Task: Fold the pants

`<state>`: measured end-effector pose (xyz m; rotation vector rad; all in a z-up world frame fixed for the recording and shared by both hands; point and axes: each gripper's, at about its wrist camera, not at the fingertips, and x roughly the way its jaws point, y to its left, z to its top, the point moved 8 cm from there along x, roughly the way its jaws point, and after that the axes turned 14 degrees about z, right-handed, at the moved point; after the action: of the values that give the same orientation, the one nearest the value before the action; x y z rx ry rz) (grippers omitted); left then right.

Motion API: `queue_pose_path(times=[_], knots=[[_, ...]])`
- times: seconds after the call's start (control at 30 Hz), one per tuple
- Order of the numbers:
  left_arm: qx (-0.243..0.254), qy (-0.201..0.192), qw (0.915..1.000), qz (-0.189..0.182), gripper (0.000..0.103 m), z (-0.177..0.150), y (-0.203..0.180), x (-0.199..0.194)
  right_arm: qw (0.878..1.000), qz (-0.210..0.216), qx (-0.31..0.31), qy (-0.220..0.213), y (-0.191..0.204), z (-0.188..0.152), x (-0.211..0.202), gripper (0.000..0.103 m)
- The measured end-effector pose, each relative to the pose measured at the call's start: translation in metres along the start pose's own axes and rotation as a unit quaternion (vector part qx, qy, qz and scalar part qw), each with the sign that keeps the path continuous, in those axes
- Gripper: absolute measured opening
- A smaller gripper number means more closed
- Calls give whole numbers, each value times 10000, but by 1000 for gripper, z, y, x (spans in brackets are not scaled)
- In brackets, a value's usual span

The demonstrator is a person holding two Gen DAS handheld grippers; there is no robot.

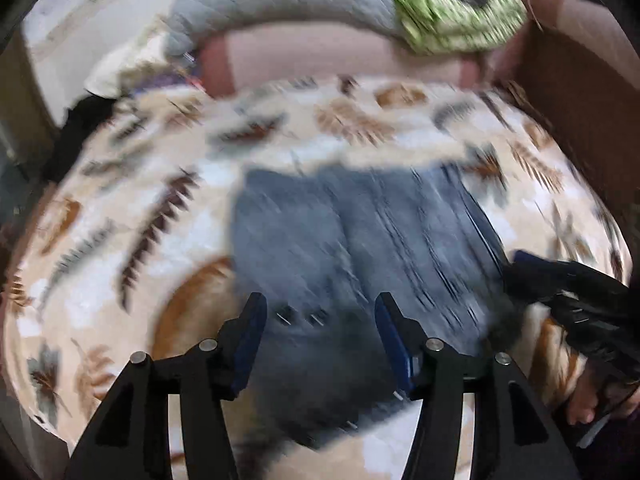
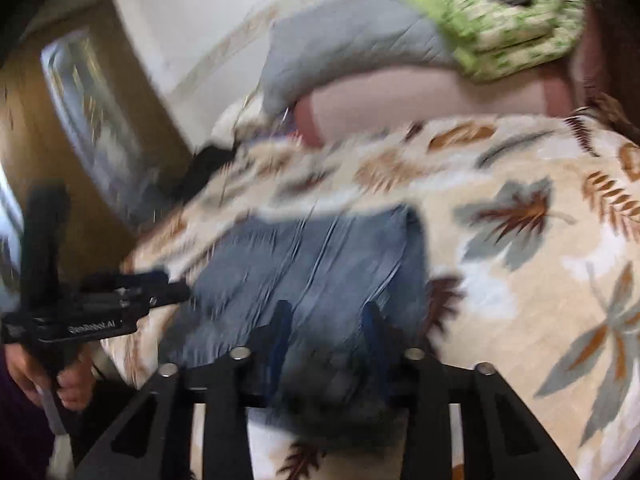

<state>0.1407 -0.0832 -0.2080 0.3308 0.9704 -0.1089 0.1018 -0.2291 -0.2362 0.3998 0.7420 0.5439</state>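
Blue jeans [image 1: 352, 248] lie folded into a thick block on a leaf-patterned bedspread [image 1: 132, 208]; they also show in the right wrist view [image 2: 316, 276]. My left gripper [image 1: 320, 320] hovers open over the near edge of the jeans, nothing between its blue pads. My right gripper [image 2: 326, 320] is open over the jeans' near right part, empty. The right gripper appears in the left view [image 1: 568, 292] at the jeans' right edge. The left gripper appears in the right view [image 2: 120, 300] at their left edge. Both views are motion-blurred.
At the bed's far side lie a pink pillow [image 1: 344, 60], a grey quilt [image 1: 280, 0] and a folded green patterned cloth [image 1: 452, 12]. A wooden cabinet with a glass pane [image 2: 92, 120] stands left of the bed. A brown bed frame [image 1: 580, 100] runs on the right.
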Motion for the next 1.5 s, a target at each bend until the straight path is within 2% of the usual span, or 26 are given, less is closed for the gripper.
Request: queue_pose_path(times=[0.03,0.1,0.17,0.2,0.33,0.47,0.5,0.57,0.7,0.83,1.0,1.17,1.5], knots=[[157,260,9995,14,57,-10,-8,11,9992,-146,151,327,-8,-12,12,36],[308,563,9978,139,58,-23,-15,27,9974,-352,265,565,-17,-24,19,37],[220,565,9979,240,58,-26,-14,26,9980,-251,346,455,-13,-22,7,36],[203,515,9981,262,58,-24,-12,20,9985,-154,448,266,-11,-21,-5,36],[272,-201,9981,515,59,-12,-9,-29,9977,-90,603,-311,0,-23,-50,37],[182,-956,9899,1030,85,-6,-3,-80,9954,-560,208,-744,27,-18,-99,39],[149,-1076,9879,1103,86,-5,-3,-90,9945,-650,176,-808,30,-14,-109,42],[84,-1279,9846,1190,86,-2,-1,-110,9903,-942,67,-1023,42,-8,-131,55],[-93,-1624,9767,1399,86,1,8,-147,9852,-1048,-255,-1329,72,6,-155,56],[-296,-1811,9706,1559,86,4,21,-171,9754,-1399,-581,-1603,100,15,-172,66],[-635,-2017,9604,1815,86,4,43,-192,9669,-1631,-837,-1773,123,22,-175,69],[-791,-1970,9611,1765,87,0,52,-194,9685,-1579,-984,-1655,136,22,-162,70],[-1010,-1859,9619,1732,87,-5,65,-186,9745,-1497,-837,-1444,137,15,-140,70]])
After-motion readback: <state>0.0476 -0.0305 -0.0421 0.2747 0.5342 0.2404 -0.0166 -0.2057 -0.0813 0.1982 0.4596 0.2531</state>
